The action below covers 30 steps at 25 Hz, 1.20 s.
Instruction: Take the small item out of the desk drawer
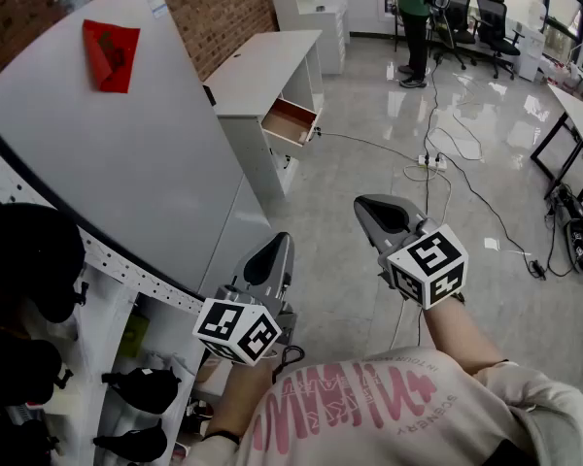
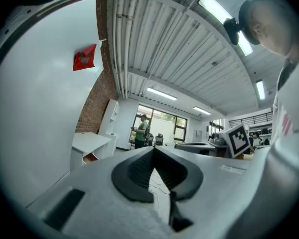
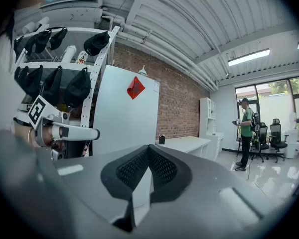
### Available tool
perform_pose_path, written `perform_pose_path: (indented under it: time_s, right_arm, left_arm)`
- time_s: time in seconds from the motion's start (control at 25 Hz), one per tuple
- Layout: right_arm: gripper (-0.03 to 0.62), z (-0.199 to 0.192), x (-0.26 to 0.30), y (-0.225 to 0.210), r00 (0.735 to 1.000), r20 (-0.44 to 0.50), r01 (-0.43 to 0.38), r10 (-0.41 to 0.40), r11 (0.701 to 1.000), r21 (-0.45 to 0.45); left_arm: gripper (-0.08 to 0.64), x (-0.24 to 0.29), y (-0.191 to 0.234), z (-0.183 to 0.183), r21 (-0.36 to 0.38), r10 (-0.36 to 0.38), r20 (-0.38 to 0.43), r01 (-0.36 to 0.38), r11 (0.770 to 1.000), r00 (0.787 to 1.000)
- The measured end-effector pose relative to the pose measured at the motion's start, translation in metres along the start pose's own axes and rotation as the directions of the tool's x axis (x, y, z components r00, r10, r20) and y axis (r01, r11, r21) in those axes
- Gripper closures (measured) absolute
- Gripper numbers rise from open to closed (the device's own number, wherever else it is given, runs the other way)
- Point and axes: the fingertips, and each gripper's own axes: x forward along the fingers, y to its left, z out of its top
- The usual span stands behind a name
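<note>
Drawer (image 1: pixel 290 121) well apart from fingers (image 1: pixel 381 216)

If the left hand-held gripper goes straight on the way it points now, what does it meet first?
Nothing near, it seems. The left hand-held gripper, shut, points over floor, right of the white desk. Far ahead stands a person in green; depth is unclear.

Bright ceiling tubes (image 2: pixel 212 6), glare on glossy floor (image 1: pixel 389 115), fisheye vignette, blurred edges.
</note>
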Motion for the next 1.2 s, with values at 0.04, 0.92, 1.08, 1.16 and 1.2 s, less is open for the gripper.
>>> perform_pose_path:
  time_s: [0.04,0.92,1.08,1.16,1.2]
  right_arm:
    - [0.584,0.001,0.002,0.000,1.000,0.002,0.002,-0.002,1.000,-0.001]
    - [0.583,-0.015,0.061,0.024,0.999,-0.016,-0.026,0.027,0.998,0.056]
    - [0.583,-0.014,0.079,0.009,0.999,-0.012,-0.035,0.036,0.998,0.051]
    - [0.583,-0.013,0.091,-0.003,0.999,-0.005,-0.035,0.036,0.998,0.052]
    - [0.583,-0.012,0.099,-0.010,0.999,-0.002,-0.037,0.037,0.998,0.056]
  left_arm:
    - [0.554,0.000,0.002,0.002,0.002,-0.002,0.002,0.002,1.000,1.000]
    - [0.554,-0.010,0.062,-0.008,-0.024,0.005,-0.021,-0.005,1.000,1.000]
    - [0.554,0.009,0.074,-0.006,-0.022,0.009,-0.020,-0.009,1.000,1.000]
    - [0.554,0.022,0.080,-0.005,-0.014,0.008,-0.019,-0.009,1.000,1.000]
    - [0.554,0.029,0.085,-0.004,-0.010,0.010,-0.020,-0.010,1.000,1.000]
